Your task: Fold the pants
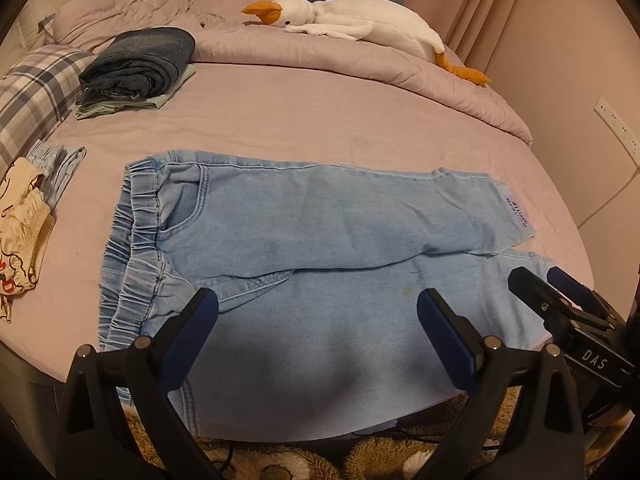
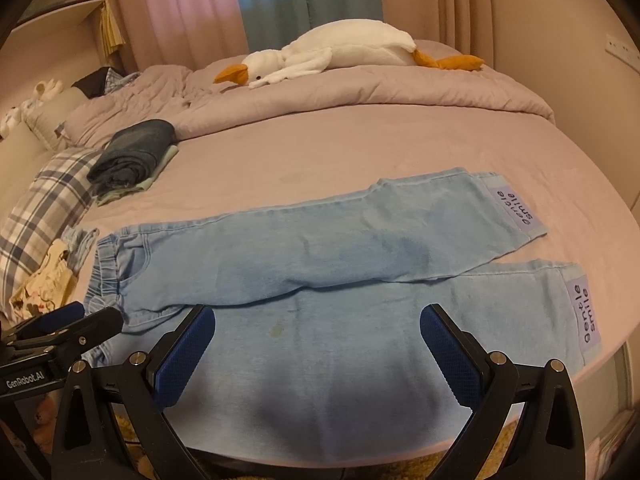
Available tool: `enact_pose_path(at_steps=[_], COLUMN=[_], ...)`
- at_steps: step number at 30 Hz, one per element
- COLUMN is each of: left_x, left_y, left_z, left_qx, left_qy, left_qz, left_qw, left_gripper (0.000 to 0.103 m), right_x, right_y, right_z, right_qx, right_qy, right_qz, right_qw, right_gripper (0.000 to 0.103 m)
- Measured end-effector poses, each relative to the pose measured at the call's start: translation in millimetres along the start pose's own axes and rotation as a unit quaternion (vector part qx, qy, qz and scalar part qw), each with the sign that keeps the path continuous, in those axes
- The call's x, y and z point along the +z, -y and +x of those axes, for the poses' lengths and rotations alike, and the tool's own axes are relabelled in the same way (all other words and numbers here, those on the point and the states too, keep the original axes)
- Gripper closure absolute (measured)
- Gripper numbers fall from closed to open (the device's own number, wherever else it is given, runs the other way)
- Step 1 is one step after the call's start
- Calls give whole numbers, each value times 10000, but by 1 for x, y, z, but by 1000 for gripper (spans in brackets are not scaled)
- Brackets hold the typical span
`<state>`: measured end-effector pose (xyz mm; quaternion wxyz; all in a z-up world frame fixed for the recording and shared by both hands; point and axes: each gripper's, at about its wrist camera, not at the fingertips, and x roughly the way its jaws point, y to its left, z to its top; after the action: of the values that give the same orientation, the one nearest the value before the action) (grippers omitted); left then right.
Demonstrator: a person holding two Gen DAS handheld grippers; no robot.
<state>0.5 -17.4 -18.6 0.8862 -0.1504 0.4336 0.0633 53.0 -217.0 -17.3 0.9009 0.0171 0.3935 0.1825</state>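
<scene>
1. The left claw (image 1: 318,310) is spread wide with nothing between its blue pads, hovering above the near leg of the pants (image 1: 320,236), close to the waistband end.
2. The right claw (image 2: 318,326) is also spread wide and holds nothing, poised over the same near leg, further along toward the hem.
3. In the left wrist view, the right claw shows at the lower right edge, above the near hem.
4. The pants are light blue denim, lying flat across the bed (image 1: 320,120), elastic waistband to the left, both legs stretching right.
5. The far leg angles across the top of the near leg; the near leg's lower edge hangs just over the bed's front edge.
6. Each hem carries a lilac label (image 2: 516,208) reading "gentle smile".
7. Left of the waistband lies a small heap of cream and pale blue garments (image 1: 24,216).
8. Further back, a folded dark denim stack (image 1: 140,64) sits near a plaid pillow (image 1: 32,96).
9. A white plush goose (image 1: 352,20) lies on the crumpled duvet (image 1: 320,52) at the back.
</scene>
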Motion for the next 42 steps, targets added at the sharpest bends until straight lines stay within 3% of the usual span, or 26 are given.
enact_pose_path(at_steps=[25, 42], left_x=[3, 30], left_y=[-4, -27], left_z=[2, 19], left_qx=[-27, 36], left_qy=[-33, -113], left_qz=[-139, -628], left_qw=[9999, 9980], left_gripper=[3, 4], right_x=[2, 2], right_y=[7, 35], right_z=[-1, 9], right_qx=[-138, -382], right_qy=[2, -171], right_qz=[193, 749], right_qw=[9997, 9963], right_gripper=[1, 1])
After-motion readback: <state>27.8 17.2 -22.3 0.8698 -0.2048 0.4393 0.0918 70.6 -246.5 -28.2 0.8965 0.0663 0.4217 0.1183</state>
